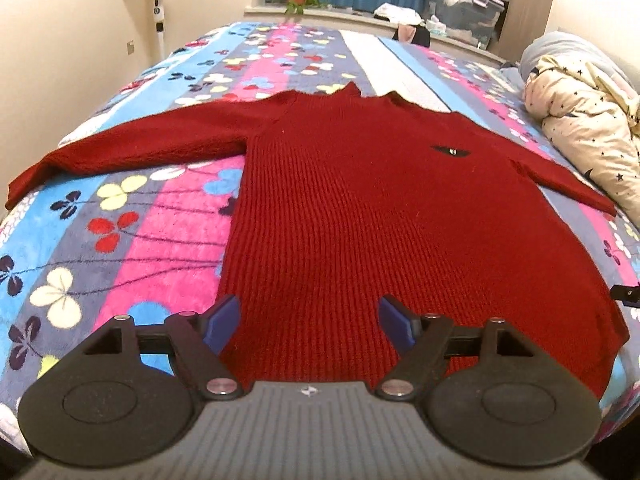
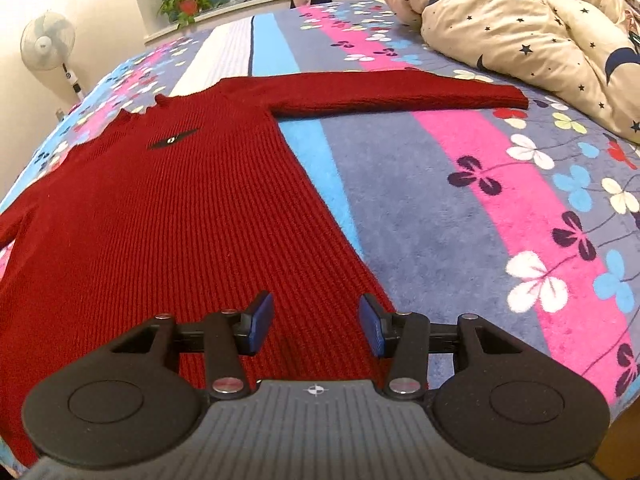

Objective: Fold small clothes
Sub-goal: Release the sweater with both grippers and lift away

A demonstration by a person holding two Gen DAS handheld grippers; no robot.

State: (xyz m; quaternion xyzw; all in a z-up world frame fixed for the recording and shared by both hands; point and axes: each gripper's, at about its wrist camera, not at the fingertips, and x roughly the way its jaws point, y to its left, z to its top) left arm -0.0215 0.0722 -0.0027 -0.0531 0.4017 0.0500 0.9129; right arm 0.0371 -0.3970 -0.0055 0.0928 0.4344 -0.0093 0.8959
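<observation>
Left claw (image 1: 309,322): jaws spread wide, nothing between the blue pads (image 1: 224,322); it hangs just above the sweater's lower body, near the hem's left corner.
Right claw (image 2: 316,326): jaws apart, narrower than the left, gripping nothing; it hangs over the hem's right corner, with the garment's side edge running just past its right pad (image 2: 370,330).
Sweater (image 1: 352,200): dark red rib knit, lying flat and face up on the bed, hem nearest both claws, collar farthest ahead.
Sleeves: both stretched out sideways; the left one (image 1: 120,148) runs far out to the left of the left claw, the right one (image 2: 400,90) reaches ahead and to the right of the right claw.
Chest badge (image 2: 172,140): small dark patch, well ahead of both claws.
Bed cover (image 2: 480,200): striped pink, blue and grey with clover flowers, under the sweater.
Starry quilt (image 2: 520,20): bunched up beyond the right sleeve, well apart from the right claw.
</observation>
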